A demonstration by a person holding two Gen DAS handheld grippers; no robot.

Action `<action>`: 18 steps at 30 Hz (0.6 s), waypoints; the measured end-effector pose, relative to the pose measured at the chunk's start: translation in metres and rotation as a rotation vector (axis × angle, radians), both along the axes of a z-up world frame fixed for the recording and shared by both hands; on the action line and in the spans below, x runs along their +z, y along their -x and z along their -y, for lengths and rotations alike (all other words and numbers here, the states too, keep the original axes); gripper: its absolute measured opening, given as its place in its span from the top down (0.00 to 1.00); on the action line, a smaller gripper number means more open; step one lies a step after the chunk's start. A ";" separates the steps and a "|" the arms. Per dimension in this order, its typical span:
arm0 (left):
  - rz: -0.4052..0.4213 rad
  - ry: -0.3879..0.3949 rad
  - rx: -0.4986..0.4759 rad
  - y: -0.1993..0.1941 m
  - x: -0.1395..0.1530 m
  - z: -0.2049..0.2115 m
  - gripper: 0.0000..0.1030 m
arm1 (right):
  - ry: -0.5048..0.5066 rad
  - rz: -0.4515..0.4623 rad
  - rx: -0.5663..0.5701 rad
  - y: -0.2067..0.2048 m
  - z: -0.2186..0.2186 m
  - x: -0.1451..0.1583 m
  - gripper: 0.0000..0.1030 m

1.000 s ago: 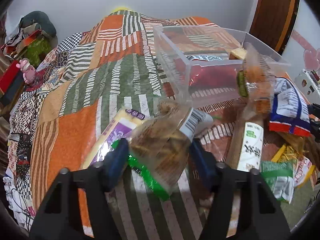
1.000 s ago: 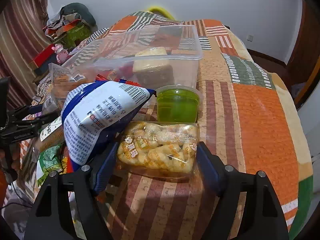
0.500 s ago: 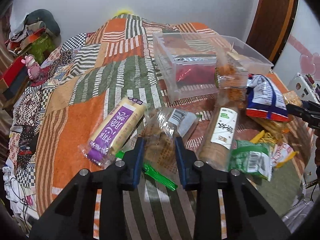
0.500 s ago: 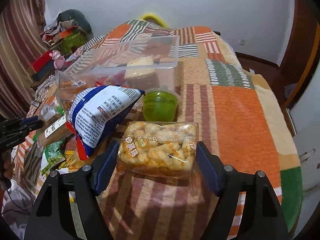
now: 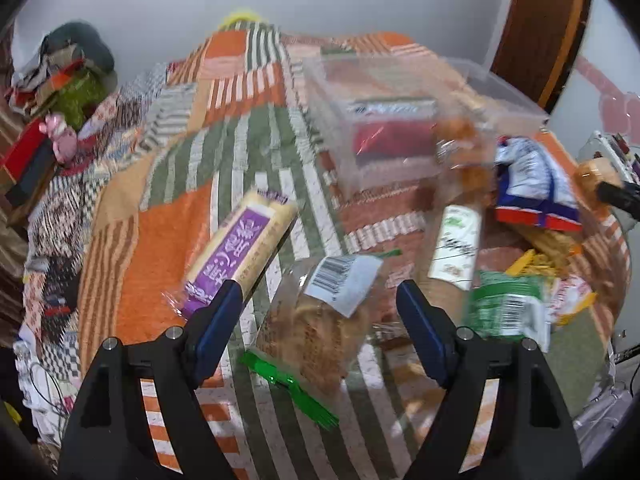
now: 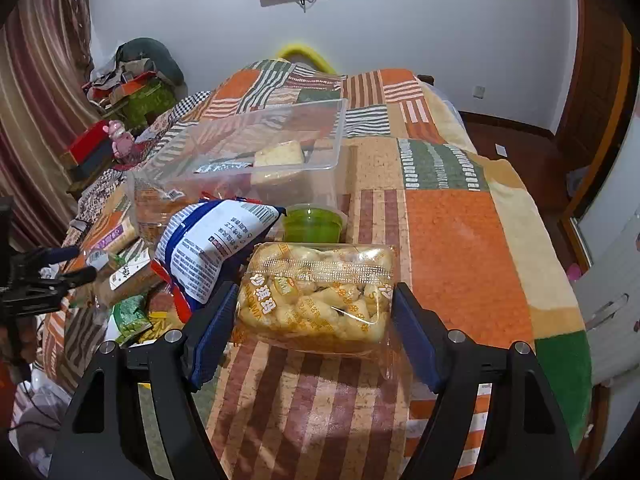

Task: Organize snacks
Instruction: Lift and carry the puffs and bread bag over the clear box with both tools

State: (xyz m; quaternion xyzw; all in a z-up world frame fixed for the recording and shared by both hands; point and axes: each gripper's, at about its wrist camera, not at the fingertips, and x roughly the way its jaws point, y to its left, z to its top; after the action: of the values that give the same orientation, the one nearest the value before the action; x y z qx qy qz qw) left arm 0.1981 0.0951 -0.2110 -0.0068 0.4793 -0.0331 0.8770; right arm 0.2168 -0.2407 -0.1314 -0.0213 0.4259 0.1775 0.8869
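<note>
Your left gripper (image 5: 318,312) hangs with jaws wide apart around the clear bag of brown sticks (image 5: 320,320), which lies loose on the patchwork blanket (image 5: 152,248) just beside the purple-labelled pack (image 5: 240,252). Your right gripper (image 6: 312,320) is likewise spread, straddling the tray of puffed snacks (image 6: 320,292) without squeezing it. You seem to be between picks: next, close on one pack and carry it to the clear bin (image 6: 248,148) beyond.

Black angular gripper frames, blue-padded jaws, silver screw heads on each arm.
</note>
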 end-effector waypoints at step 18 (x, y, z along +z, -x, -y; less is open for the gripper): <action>0.000 0.094 0.045 0.001 -0.004 -0.007 0.49 | -0.024 0.036 -0.004 -0.007 -0.001 0.012 0.29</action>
State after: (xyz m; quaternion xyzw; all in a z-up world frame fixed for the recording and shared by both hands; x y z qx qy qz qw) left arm 0.1969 0.1023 -0.2150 -0.0585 0.4768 -0.0358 0.8763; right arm 0.2239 -0.2396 -0.1190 -0.0130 0.4075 0.1807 0.8950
